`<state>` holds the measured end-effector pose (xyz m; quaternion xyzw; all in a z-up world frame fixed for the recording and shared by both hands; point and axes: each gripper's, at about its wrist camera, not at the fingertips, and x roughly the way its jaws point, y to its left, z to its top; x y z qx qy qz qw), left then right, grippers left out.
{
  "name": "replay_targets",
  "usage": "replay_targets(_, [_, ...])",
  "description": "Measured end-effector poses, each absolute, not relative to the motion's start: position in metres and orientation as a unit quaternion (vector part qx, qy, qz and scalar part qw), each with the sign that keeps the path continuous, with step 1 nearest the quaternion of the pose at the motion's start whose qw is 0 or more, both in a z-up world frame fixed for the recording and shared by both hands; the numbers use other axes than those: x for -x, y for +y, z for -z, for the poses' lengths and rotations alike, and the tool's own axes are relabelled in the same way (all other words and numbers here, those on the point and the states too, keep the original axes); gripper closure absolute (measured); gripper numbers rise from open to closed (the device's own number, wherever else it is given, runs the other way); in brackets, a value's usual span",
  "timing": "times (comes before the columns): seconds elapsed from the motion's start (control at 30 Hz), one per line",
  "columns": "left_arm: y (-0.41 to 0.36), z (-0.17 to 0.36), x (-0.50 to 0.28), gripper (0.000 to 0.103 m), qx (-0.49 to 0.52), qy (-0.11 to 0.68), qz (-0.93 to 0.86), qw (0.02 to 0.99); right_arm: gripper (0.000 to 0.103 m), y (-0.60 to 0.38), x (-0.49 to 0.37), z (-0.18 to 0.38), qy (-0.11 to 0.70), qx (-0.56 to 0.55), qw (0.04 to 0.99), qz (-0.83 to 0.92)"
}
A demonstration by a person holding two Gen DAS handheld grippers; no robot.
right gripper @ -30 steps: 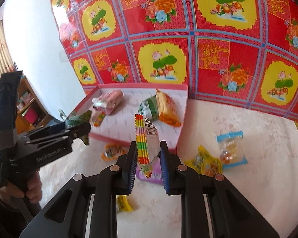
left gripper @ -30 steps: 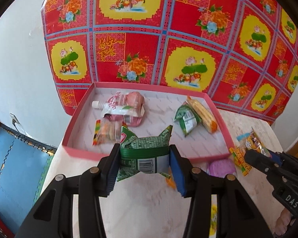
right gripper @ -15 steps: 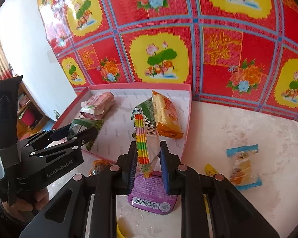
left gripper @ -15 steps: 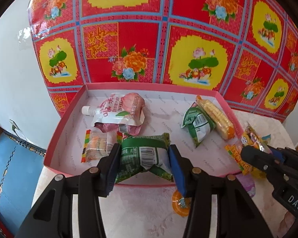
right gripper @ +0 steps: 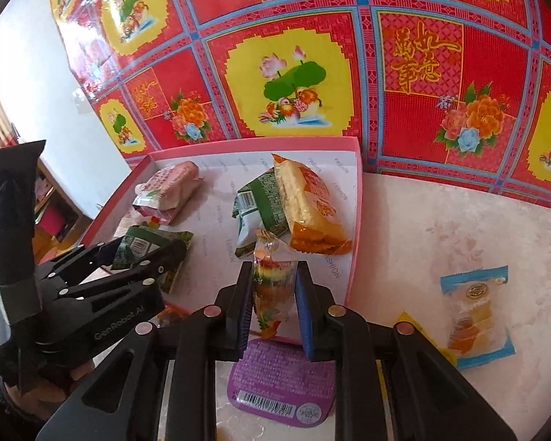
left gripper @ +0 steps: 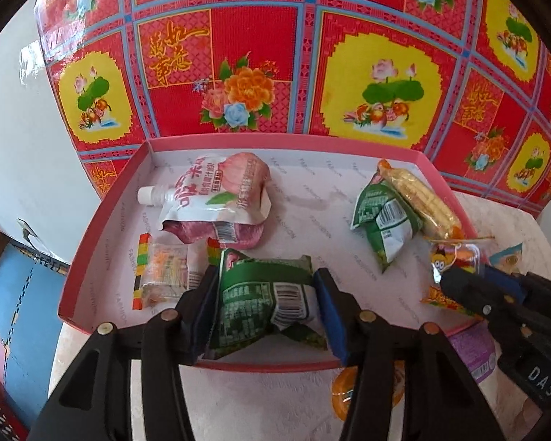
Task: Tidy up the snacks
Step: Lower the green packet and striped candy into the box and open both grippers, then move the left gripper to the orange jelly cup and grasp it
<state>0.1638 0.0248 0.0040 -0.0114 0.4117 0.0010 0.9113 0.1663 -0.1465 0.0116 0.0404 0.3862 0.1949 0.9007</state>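
Here both snacks hang over the shallow pink cardboard box [left gripper: 103, 217], the delivery step: the left tongs [left gripper: 262, 310] are clamped on a crinkled green foil packet [left gripper: 260, 301] above its near edge, and the right tongs [right gripper: 273, 296] pinch a clear rainbow-striped candy packet [right gripper: 273, 283] upright at the near right corner. Next, I judge, each should lower and part over bare box floor, clear of the snacks already inside.

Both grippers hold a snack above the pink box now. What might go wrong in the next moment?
1. The left gripper holds its green packet right over the box's near wall; released here, it may catch there.
2. The right gripper grips its rainbow candy bag near the tray's front right corner; the bag might fall outside, onto the purple packet.
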Motion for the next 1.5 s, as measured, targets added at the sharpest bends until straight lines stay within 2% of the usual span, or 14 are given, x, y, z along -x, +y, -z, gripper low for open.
replay_targets(0.23, [0.022,-0.001,-0.169,0.042,-0.001,0.417,-0.002,0.909,0.080,-0.144,-0.168,-0.009,0.380,-0.026,0.905,-0.191])
replay_targets(0.3, [0.023,-0.001,-0.170,0.039,0.000,0.417,0.002,0.909,0.077,-0.142,-0.168,-0.009,0.380,-0.023,0.903,-0.198])
replay_targets(0.4, [0.023,-0.001,-0.170,0.035,0.001,0.417,0.010,0.909,0.062,-0.141,-0.166,-0.010,0.382,-0.037,0.897,-0.220])
replay_targets(0.47, [0.023,-0.002,-0.169,0.035,0.001,0.416,0.009,0.909,0.046,-0.138,-0.163,-0.011,0.375,-0.036,0.898,-0.225])
replay_targets(0.53, [0.022,-0.002,-0.168,0.035,0.000,0.414,0.003,0.910,0.042,-0.136,-0.158,-0.013,0.370,-0.027,0.902,-0.222])
replay_targets(1.0, [0.013,-0.031,-0.124,0.027,0.032,0.399,0.021,0.916,0.041,-0.157,-0.121,-0.037,0.339,-0.031,0.916,-0.211])
replay_targets(1.5, [-0.001,-0.038,-0.086,0.027,0.026,0.411,0.048,0.910,0.041,-0.195,-0.089,-0.028,0.353,-0.025,0.919,-0.174])
